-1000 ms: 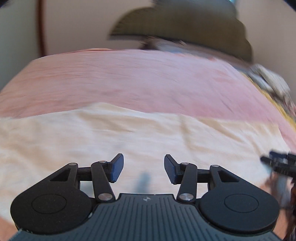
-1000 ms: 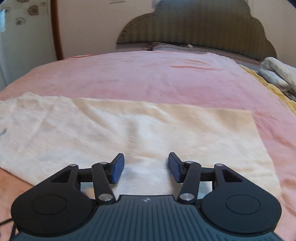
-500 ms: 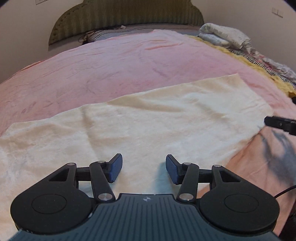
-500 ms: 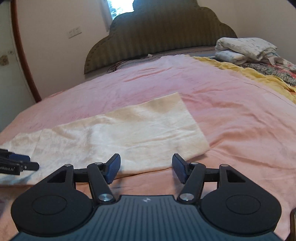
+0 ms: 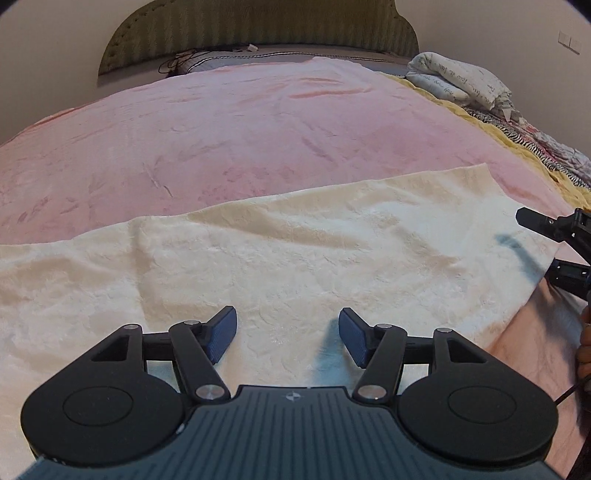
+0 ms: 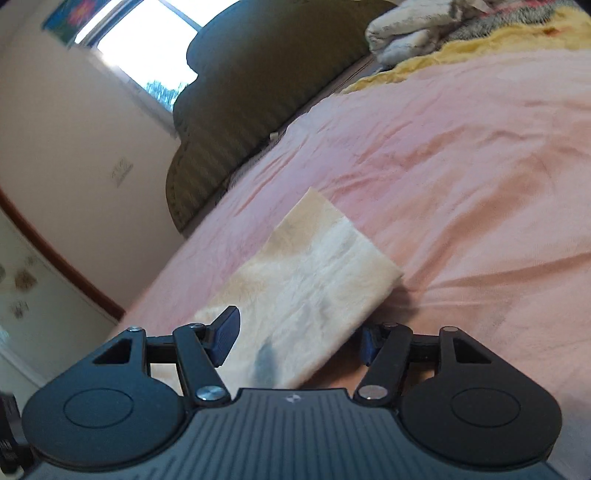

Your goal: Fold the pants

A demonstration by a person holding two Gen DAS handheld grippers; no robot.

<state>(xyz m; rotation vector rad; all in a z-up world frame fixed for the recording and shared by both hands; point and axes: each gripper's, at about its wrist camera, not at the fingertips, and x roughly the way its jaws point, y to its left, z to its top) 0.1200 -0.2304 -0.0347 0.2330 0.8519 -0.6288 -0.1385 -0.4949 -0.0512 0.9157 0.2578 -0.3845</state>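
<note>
Cream pants (image 5: 295, 254) lie flat across a pink bed cover, stretching from the left edge to a straight end at the right. My left gripper (image 5: 287, 336) is open and empty, low over the pants' near edge. My right gripper (image 6: 295, 338) is open with its jaws either side of the pants' near corner at that end (image 6: 314, 288); its right pad sits below the cloth edge. It also shows in the left wrist view (image 5: 554, 243) at the pants' right end.
The pink bed cover (image 5: 258, 129) fills the bed. A dark padded headboard (image 5: 258, 26) stands at the back. Folded white bedding (image 5: 458, 81) and a yellow blanket (image 5: 517, 147) lie along the right side.
My right gripper has tilted and dropped to the pants' end, its jaws now around the near corner. My left gripper has come slightly closer to the cloth.
</note>
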